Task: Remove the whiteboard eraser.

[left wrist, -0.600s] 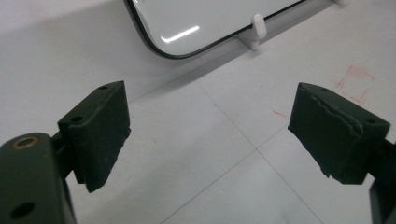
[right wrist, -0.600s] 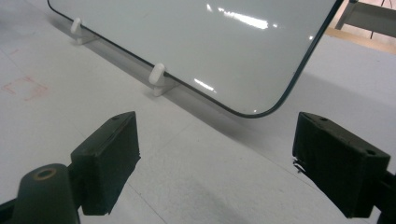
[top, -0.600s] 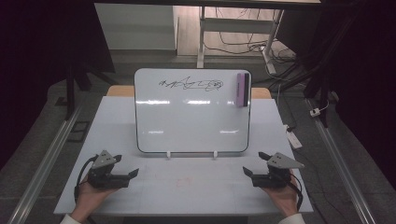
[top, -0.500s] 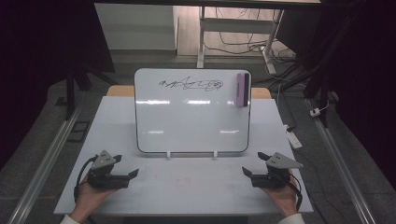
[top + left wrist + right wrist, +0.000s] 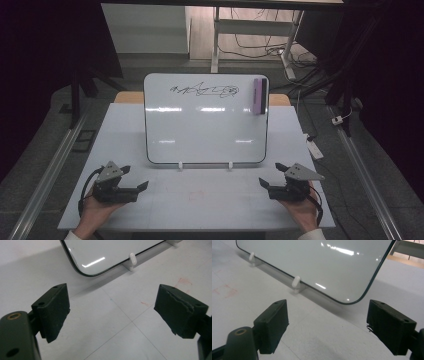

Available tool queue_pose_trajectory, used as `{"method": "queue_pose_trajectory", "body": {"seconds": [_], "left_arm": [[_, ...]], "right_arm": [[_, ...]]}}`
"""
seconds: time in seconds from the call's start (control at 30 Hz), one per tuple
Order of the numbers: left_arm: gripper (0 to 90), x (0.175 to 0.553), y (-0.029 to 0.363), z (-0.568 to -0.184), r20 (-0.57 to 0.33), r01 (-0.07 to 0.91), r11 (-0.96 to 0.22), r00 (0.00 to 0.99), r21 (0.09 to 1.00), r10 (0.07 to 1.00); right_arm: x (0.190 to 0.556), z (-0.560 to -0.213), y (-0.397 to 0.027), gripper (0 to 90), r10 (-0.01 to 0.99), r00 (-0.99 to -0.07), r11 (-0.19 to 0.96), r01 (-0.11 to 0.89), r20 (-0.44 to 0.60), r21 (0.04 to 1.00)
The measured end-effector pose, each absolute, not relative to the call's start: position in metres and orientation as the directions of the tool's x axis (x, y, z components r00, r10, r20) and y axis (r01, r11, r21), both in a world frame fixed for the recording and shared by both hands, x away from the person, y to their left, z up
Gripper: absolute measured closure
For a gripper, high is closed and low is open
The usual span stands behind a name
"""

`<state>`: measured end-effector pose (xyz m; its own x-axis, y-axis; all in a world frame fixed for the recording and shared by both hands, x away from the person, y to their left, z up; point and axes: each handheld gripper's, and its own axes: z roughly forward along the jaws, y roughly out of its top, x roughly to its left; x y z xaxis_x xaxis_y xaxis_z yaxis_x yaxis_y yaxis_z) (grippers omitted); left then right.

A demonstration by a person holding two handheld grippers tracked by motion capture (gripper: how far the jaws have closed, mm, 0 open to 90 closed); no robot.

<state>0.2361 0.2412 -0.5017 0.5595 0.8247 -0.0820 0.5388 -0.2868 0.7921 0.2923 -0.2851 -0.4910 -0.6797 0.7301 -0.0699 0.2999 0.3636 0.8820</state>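
Whiteboard (image 5: 205, 125) well beyond each open hand-held gripper (image 5: 134, 178).

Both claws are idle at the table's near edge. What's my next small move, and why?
Probably lift the right claw toward the eraser at the whiteboard's upper right. Both claws stand open and empty, the scribble is still on the board, and the eraser sits on the right claw's side, well away from it.

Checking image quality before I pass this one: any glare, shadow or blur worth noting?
High view: dark surroundings, ceiling-light streaks on the whiteboard, scribble legible. Left gripper view: bright glint on the board, open left gripper sharp. Right gripper view: more glints, soft shadow under the board, right gripper open.
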Motion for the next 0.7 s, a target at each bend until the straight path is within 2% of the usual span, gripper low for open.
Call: {"method": "queue_pose_trajectory", "body": {"seconds": [0.13, 0.4, 0.5, 0.63, 0.7], "left_arm": [[13.4, 0.238, 0.240, -0.503, -0.083, 0.547, -0.290, 0.558, 0.786, 0.826], [13.3, 0.240, 0.239, -0.503, -0.081, 0.547, -0.295, 0.561, 0.783, 0.824], [13.3, 0.241, 0.238, -0.504, -0.079, 0.548, -0.299, 0.563, 0.781, 0.823], [13.4, 0.241, 0.238, -0.505, -0.077, 0.549, -0.304, 0.564, 0.779, 0.823], [13.4, 0.241, 0.239, -0.505, -0.076, 0.547, -0.303, 0.564, 0.780, 0.822]], "right_arm": [[0.291, -0.479, -0.282, 20.3, 0.737, -0.672, 0.344, 0.282, -0.071, 0.896], [0.302, -0.429, -0.268, 23.4, 0.789, -0.606, 0.305, 0.238, -0.104, 0.922], [0.324, -0.397, -0.258, 24.9, 0.821, -0.566, 0.257, 0.252, -0.073, 0.933], [0.345, -0.377, -0.249, 25.7, 0.841, -0.538, 0.227, 0.267, -0.050, 0.936], [0.367, -0.363, -0.238, 26.5, 0.860, -0.506, 0.223, 0.275, -0.056, 0.935]]}}
